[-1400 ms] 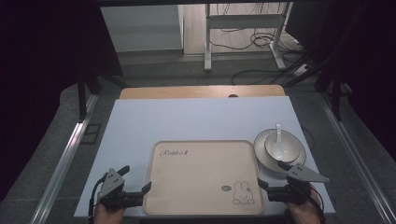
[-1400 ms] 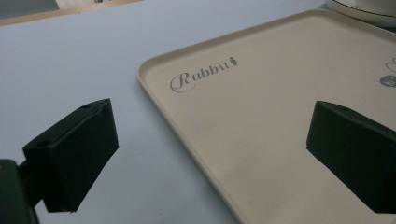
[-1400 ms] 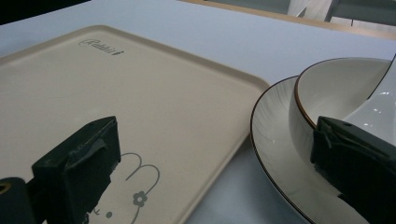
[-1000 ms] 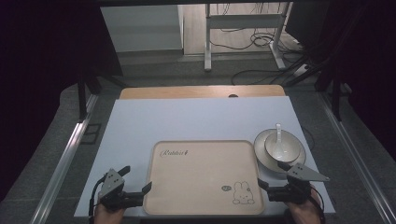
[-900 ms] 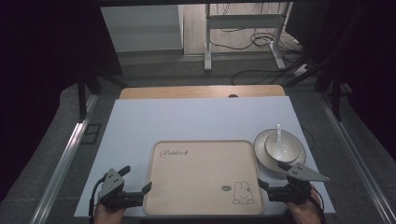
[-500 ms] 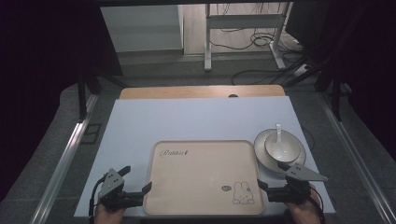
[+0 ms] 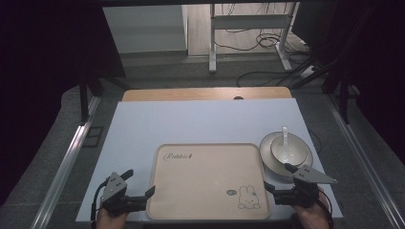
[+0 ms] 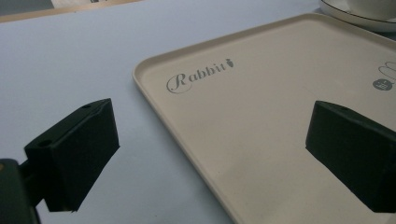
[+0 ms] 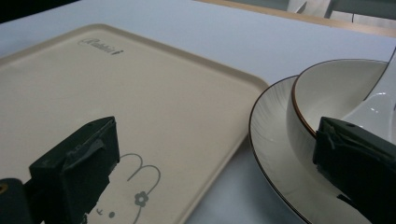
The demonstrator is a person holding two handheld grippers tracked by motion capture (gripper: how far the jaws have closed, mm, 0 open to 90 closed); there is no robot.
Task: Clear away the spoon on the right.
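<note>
A beige tray (image 7: pixel 210 176) printed with "Rabbit" and a bunny lies empty on the white table top. To its right a white bowl (image 7: pixel 288 150) with a white spoon (image 7: pixel 285 139) in it stands on a dark-rimmed plate (image 7: pixel 268 161). My left gripper (image 7: pixel 139 182) is open at the tray's near left corner; in the left gripper view its jaws straddle the tray (image 8: pixel 280 116) edge. My right gripper (image 7: pixel 278 177) is open at the near right corner, one jaw over the tray (image 9: pixel 140 93), the other over the plate (image 9: pixel 275 158) and bowl (image 9: pixel 336 93).
The white table top (image 7: pixel 200 124) stretches bare beyond the tray to a wooden strip (image 7: pixel 205 93) at the far edge. Metal rails (image 7: pixel 71 157) run along both sides. Desk legs and cables (image 7: pixel 258 43) are on the floor behind.
</note>
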